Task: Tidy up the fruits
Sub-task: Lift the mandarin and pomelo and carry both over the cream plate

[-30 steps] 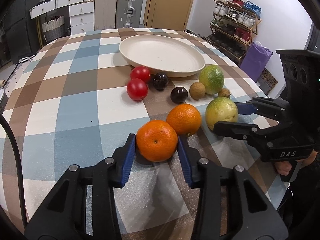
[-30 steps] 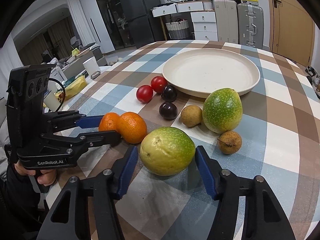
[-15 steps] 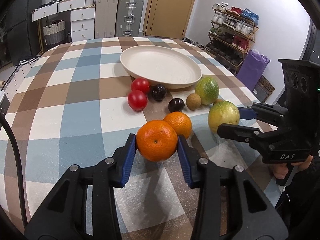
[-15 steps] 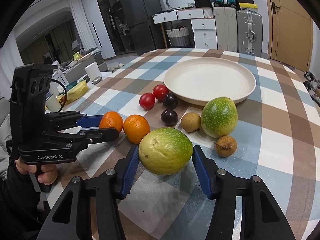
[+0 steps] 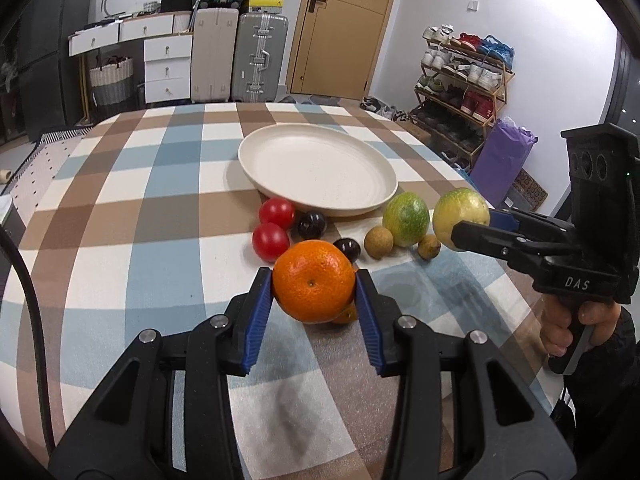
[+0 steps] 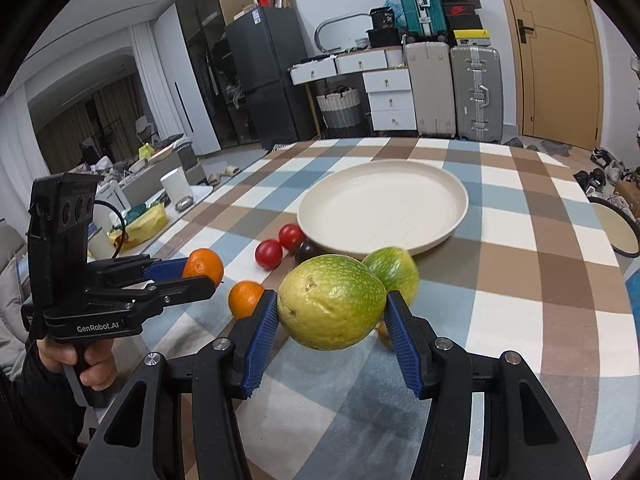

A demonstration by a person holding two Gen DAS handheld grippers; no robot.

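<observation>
**Two fruits held clear of a checked bench in a lived-in room.**

We see a blue, brown and white checked bench (image 5: 120, 208) carrying an empty cream plate (image 5: 320, 142); drawers, suitcases (image 5: 260, 56), a door and a shoe rack (image 5: 464, 76) stand behind. From the left, the left gripper (image 5: 314, 286) has its fingers clamped on an orange (image 5: 314, 286), which hides all but a sliver of a second orange (image 6: 245, 298), plain in the right view. Tomatoes (image 5: 272, 226), dark plums and small brown fruits lie beside the plate. The right gripper (image 6: 332, 308) has its fingers clamped on a green-yellow fruit (image 6: 332, 308) above the bench; the green fruit (image 6: 394, 268) behind it is blurred. Only the right view shows the refrigerator (image 6: 260, 76).
</observation>
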